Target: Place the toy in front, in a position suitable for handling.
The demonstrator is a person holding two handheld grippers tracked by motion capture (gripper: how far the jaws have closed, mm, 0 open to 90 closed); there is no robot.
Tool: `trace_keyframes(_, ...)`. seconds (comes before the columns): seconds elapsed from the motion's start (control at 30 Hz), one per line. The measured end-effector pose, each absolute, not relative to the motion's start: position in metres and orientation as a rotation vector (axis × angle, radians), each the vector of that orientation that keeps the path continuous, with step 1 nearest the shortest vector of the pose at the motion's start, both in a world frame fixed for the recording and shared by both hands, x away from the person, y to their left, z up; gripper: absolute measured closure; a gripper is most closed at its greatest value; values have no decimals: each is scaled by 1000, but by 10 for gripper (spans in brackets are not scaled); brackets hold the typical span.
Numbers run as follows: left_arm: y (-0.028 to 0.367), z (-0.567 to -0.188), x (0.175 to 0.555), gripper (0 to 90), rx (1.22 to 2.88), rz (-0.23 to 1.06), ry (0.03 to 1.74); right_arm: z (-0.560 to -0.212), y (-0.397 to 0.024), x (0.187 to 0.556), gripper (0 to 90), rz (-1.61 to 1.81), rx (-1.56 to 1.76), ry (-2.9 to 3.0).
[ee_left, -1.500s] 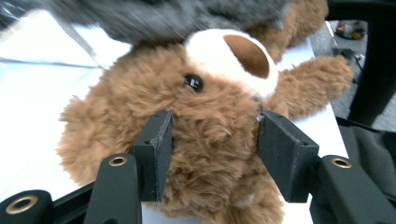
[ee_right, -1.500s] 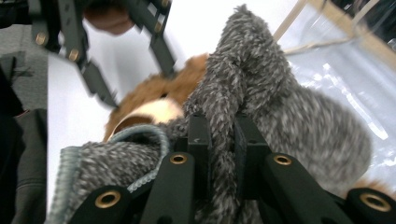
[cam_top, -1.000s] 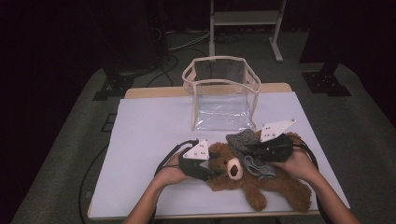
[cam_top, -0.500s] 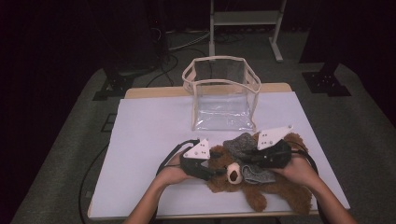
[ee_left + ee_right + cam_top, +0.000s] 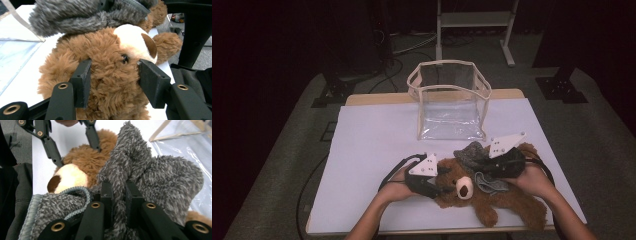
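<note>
Undressing the teddy bear [image 5: 484, 192]: left fingers [image 5: 81, 81] clamp its head, right fingers [image 5: 108, 195] pinch the grey garment [image 5: 160, 180]; next, I judge, pull it free.

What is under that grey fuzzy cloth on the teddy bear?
The grey cloth lies over the teddy bear, whose brown fur and pale snout show beside it. The bear's body beneath the cloth is covered.

High view looks down, far; 2 tool views close, facing oppositely, sharing teddy bear [image 5: 117, 62].
</note>
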State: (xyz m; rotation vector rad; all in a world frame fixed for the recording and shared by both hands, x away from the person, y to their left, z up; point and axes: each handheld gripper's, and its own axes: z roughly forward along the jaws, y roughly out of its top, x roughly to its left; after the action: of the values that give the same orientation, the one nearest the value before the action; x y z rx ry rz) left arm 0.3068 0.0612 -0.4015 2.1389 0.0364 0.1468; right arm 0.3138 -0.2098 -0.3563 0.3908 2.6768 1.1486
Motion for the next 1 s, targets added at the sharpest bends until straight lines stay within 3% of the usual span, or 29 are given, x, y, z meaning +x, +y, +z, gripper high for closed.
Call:
trace_keyframes(0.23,62,-403,305,450,2142,150,38,-347,-176,311,786,1182,265,2675)
trace_keyframes(0.53,62,-401,304,453,2153,161,28,-360,-201,317,787,1214,394,2700)
trace_keyframes(0.8,61,-402,303,448,2156,164,28,-351,-165,328,787,1188,309,2699)
trace_keyframes(1.0,68,-400,306,444,2145,154,30,-357,-175,333,788,1188,355,2708)
